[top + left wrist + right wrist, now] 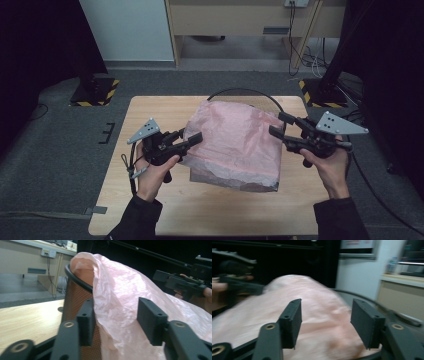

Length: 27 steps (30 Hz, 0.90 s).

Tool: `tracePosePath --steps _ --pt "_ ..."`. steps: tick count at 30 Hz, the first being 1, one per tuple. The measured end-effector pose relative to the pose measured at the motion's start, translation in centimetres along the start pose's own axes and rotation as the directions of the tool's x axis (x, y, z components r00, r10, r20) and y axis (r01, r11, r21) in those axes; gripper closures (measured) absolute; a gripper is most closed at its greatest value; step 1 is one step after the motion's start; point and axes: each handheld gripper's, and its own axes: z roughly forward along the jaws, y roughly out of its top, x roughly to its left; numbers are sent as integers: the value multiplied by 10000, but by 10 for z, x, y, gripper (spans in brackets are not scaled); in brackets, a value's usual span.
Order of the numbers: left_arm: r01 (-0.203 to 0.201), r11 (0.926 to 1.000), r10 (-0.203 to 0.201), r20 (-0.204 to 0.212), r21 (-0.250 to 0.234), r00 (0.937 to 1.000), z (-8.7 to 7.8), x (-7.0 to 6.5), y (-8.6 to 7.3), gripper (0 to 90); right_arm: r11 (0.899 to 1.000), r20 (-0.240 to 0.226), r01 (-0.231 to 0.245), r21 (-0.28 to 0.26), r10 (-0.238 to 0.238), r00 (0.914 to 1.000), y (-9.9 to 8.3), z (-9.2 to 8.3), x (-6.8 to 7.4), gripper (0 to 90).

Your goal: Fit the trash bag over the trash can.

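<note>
A thin pink plastic bag (235,140) is draped over a mesh basket whose black rim (250,92) arcs out behind it on the wooden table (150,110). My left gripper (186,137) is at the bag's left edge and stands open. In the left gripper view a fold of the bag (120,285) hangs between the jaws without either pad pressing on it, beside the brown mesh wall (75,297). At the bag's right edge my right gripper (278,125) is open too. The right gripper view is blurred, with the bag (312,295) just beyond the spread jaws of that gripper (325,307).
The table's near half in front of the bag is bare wood. Behind the table a pale wooden desk (250,20) stands on grey carpet, with cables beside it. Two stand bases with yellow-black stripes (95,92) sit on the floor at the far corners.
</note>
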Motion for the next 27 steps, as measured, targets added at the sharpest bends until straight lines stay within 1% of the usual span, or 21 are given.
tracePosePath --steps 1,3,4,5,6,8,9,10,11,13,15,17,19,20,21,22,23,25,27 --pt "-28 10000 28 -12 14 10000 0 -2 -1 533 10000 -202 63 64 -62 9998 -1 -1 3 403" --pt "76 9999 -75 139 -74 9999 -1 -4 -3 604 9989 -752 239 407 -207 9970 -7 -1 14 387" --pt "131 9999 -129 194 -70 9997 -1 -5 -3 627 9984 -933 263 494 -216 9954 -9 0 16 386" --pt "100 9999 -101 311 49 9995 0 -6 -4 663 9977 -1052 361 571 -299 9940 -11 1 18 386" --pt "103 9999 -107 372 130 9992 0 -6 -4 705 9966 -1277 445 695 -353 9912 -14 3 20 396" --pt "162 9996 -174 531 222 9984 0 -6 -5 781 9976 -1499 293 625 -196 9885 -16 4 21 433" --pt "170 9996 -182 563 214 9982 0 -6 -5 818 9977 -1610 354 578 -257 9866 -17 3 21 468" --pt "189 9996 -203 606 226 9980 0 -6 -4 854 9982 -1692 372 477 -286 9852 -17 3 21 583" --pt "186 9996 -201 662 225 9976 1 -6 -3 871 9981 -1731 384 482 -295 9845 -17 2 20 655" --pt "139 9997 -154 701 214 9974 2 -7 0 889 9985 -1890 192 504 -94 9819 -16 1 20 781" --pt "111 9999 -120 773 125 9969 3 -9 6 895 9991 -1946 39 419 44 9809 -14 1 18 850" --pt "123 9999 -119 773 -47 9969 6 -10 17 897 9993 -1978 -243 271 292 9798 -8 2 13 864" --pt "172 9997 -161 640 -162 9978 11 -7 29 897 9993 -1720 -382 -2 376 9844 -2 3 7 874" --pt "181 9997 -171 562 -172 9983 13 -6 34 897 9990 -1459 -435 -125 412 9884 3 4 2 878" --pt "232 9996 -225 410 -174 9989 18 -4 40 897 9989 -1299 -422 -204 392 9907 5 5 0 879" --pt "301 9994 -295 315 -173 9991 21 -3 44 896 9988 -1014 -417 -258 389 9941 9 8 -3 880" --pt "351 9993 -349 122 -107 9993 27 0 48 896 9986 -827 -426 -304 400 9958 10 10 -5 880" --pt "500 9987 -500 -171 -5 9986 38 6 53 893 9986 -216 -446 -280 440 9988 11 17 -11 879" --pt "622 9980 -618 -425 90 9972 47 13 54 878 9991 174 -399 -123 401 9990 10 22 -14 878"
